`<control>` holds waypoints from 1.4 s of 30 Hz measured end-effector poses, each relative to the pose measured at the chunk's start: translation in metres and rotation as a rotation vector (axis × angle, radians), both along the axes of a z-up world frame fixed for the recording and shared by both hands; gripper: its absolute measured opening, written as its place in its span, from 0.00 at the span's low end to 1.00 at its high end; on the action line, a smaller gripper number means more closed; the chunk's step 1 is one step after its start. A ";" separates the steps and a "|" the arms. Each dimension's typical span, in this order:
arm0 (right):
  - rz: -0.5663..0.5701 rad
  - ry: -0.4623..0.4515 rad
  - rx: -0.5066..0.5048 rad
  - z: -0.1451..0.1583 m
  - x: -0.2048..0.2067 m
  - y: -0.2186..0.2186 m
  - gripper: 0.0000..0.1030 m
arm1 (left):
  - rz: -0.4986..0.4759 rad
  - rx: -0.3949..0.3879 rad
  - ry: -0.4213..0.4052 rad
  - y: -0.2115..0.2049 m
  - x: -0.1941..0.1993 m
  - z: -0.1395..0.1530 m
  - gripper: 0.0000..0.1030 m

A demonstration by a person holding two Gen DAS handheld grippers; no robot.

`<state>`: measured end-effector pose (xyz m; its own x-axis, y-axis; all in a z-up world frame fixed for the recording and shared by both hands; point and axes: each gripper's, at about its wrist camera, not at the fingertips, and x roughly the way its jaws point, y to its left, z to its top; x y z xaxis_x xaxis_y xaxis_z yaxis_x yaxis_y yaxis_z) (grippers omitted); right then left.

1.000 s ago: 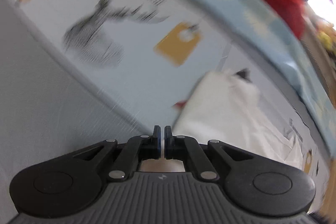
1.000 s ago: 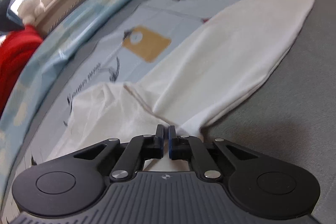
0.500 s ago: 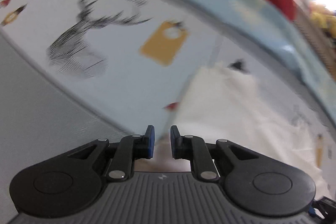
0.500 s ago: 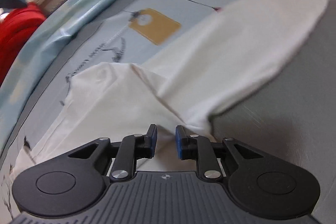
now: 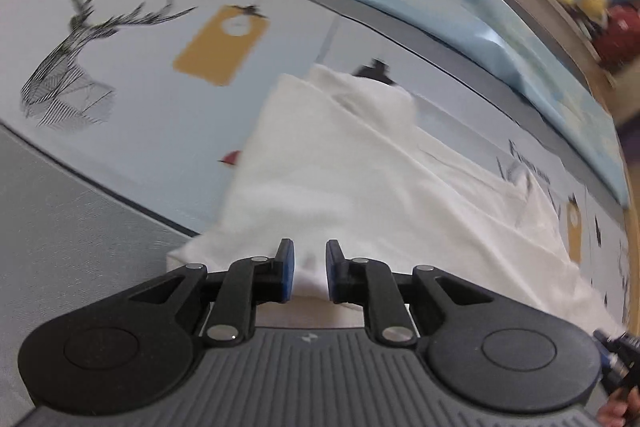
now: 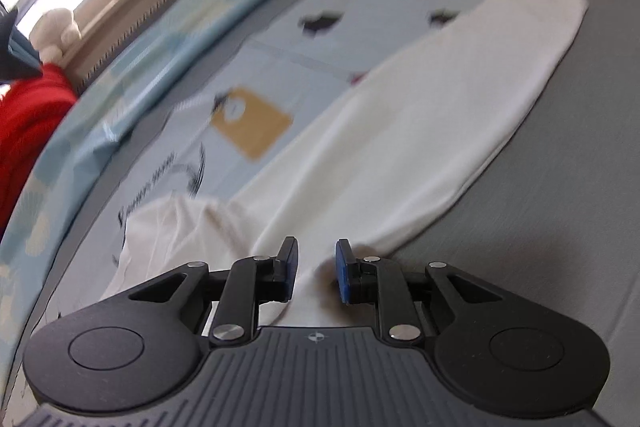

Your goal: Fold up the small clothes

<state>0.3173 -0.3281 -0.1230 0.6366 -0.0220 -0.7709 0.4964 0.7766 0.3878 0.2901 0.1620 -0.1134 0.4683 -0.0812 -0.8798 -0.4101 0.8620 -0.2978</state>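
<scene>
**Letting go of the white garment on the bed**

Lying spread over the patterned bed sheet (image 5: 132, 163), the white garment (image 5: 344, 179) is stretching away from both pairs of tongs. In the right wrist view its long sleeve-like part (image 6: 420, 131) is running from just ahead of the right tongs (image 6: 317, 271) up toward 1 o'clock, its far end reaching the grey cover (image 6: 560, 187). In the left wrist view the cloth is fanning out from the left tongs (image 5: 310, 273) toward 12 and 3 o'clock. Each pair is sitting right at a near edge of the fabric, so neither hand is clearly the nearer one.

Both pairs of tongs are standing slightly parted, with cloth showing in the gap but the blue pads not pressing on it. A second ago both were pinched shut; their jaws have just been opening, and the garment is now resting on the bed rather than being held. The deer print (image 5: 80, 47) is also sitting further into the left view than before.
</scene>
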 end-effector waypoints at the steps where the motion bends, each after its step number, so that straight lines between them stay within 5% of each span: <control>1: -0.011 -0.015 -0.011 0.002 -0.004 -0.009 0.21 | -0.023 0.004 -0.005 -0.005 0.000 0.001 0.16; 5: -0.063 -0.065 -0.048 0.005 -0.018 -0.055 0.18 | -0.112 -0.001 -0.031 -0.023 0.002 0.010 0.16; 7: -0.135 -0.097 -0.021 0.007 -0.031 -0.088 0.07 | -0.134 -0.003 -0.044 -0.025 0.001 0.013 0.16; 14: -0.444 -0.159 0.047 0.002 -0.049 -0.199 0.16 | -0.135 -0.014 -0.037 -0.022 0.003 0.008 0.17; 16: -0.454 -0.135 0.059 -0.014 -0.036 -0.224 0.25 | -0.149 -0.013 -0.039 -0.020 0.003 0.010 0.20; 19: -0.484 -0.039 0.081 -0.040 -0.026 -0.252 0.25 | -0.157 -0.010 -0.046 -0.016 0.003 0.013 0.21; 26: -0.450 -0.087 0.058 -0.049 -0.005 -0.269 0.24 | -0.143 -0.015 -0.055 -0.003 0.003 0.019 0.21; 28: -0.451 -0.077 0.042 -0.047 0.001 -0.271 0.02 | -0.134 -0.023 -0.060 0.003 0.001 0.022 0.21; 29: -0.459 -0.066 0.024 -0.043 0.003 -0.270 0.02 | -0.128 -0.028 -0.064 0.006 0.001 0.023 0.21; 35: -0.358 -0.135 -0.285 0.025 0.025 -0.202 0.02 | -0.082 -0.054 -0.086 0.029 -0.005 0.034 0.21; 39: -0.044 -0.303 -0.502 0.081 0.036 -0.076 0.02 | -0.050 -0.071 -0.100 0.045 -0.010 0.041 0.21; 42: 0.258 -0.482 -0.539 0.108 0.017 0.045 0.02 | -0.014 -0.082 -0.108 0.059 -0.015 0.046 0.21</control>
<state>0.3347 -0.2831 -0.0153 0.9357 -0.1214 -0.3313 0.1460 0.9880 0.0503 0.2755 0.2208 -0.0677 0.5585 -0.1576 -0.8144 -0.3601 0.8384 -0.4093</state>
